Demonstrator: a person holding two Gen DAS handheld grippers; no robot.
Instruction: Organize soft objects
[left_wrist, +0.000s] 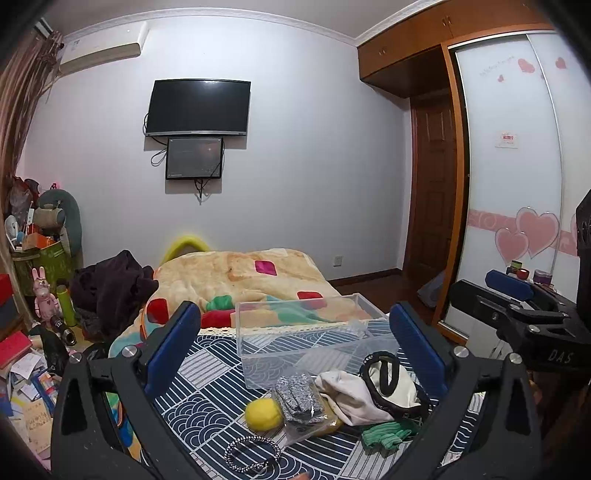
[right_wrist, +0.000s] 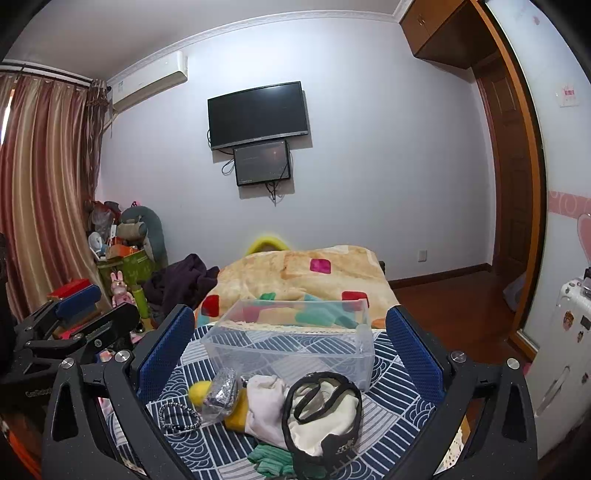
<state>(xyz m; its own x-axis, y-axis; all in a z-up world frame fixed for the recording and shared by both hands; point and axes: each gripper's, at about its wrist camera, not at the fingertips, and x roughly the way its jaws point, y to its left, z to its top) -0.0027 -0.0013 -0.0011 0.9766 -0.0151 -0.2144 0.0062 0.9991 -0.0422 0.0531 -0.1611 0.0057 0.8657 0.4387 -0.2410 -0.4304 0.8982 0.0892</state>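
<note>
On the navy-and-white wave-patterned cloth (left_wrist: 207, 373) that covers the desk, nearest the cameras, lie a black-and-white braided hair tie (left_wrist: 251, 452) and a crumpled green knitted cloth (left_wrist: 384, 434). Just behind them sit a round yellow soft ball (left_wrist: 263, 413), a clear plastic bag of grey speckled fabric (left_wrist: 300, 400), a rumpled white cloth (left_wrist: 351, 393) and a cream fabric pouch with black trim and a black strap (right_wrist: 321, 410). These pieces overlap or touch one another in one heap. Beyond the heap stands the clear rectangular plastic bin (right_wrist: 295, 339), empty and apparently the place for them.

The left tongs (left_wrist: 295, 339) hang above the cloth with their blue pads wide apart, holding nothing; the right tongs (right_wrist: 291, 345) are likewise spread and empty.

The likeliest trouble is the tangle: closing on the white cloth may drag the pouch strap or the bag along, so two things rise and one drops short of the bin. The ball may roll off the cloth if nudged from the side. The slick bag could slip out of a shallow pinch. The bin is light and may slide away toward the patchwork blanket (left_wrist: 258, 280) behind it if a load is pushed against its wall rather than lowered in. The two tools hang close side by side, so a careless reach could knock them together.
</note>
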